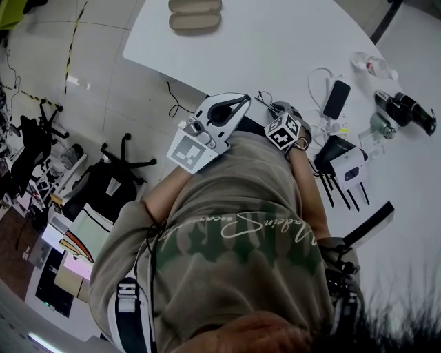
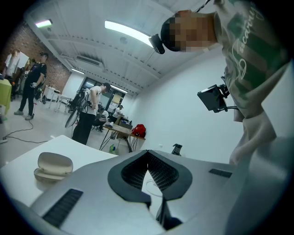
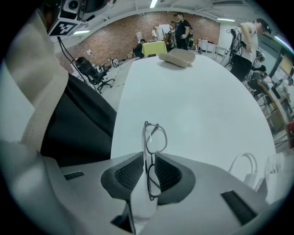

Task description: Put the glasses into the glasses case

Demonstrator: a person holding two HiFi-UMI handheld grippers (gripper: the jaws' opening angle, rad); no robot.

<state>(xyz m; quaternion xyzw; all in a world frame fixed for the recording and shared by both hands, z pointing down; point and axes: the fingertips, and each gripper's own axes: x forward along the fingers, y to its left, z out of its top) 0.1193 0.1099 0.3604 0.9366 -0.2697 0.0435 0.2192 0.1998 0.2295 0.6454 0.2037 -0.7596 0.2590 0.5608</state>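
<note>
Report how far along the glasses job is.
Done: the glasses are off the table, clamped in the right gripper. In hand: the carry; the left gripper is shut, empty. Left: cross to the glasses case at the table's far end and put them in.

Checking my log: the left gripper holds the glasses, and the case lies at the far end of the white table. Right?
Not quite. The right gripper holds the glasses, clamped between its jaws in the right gripper view; the left gripper is shut on nothing. The glasses case does lie at the far end of the white table.
</note>
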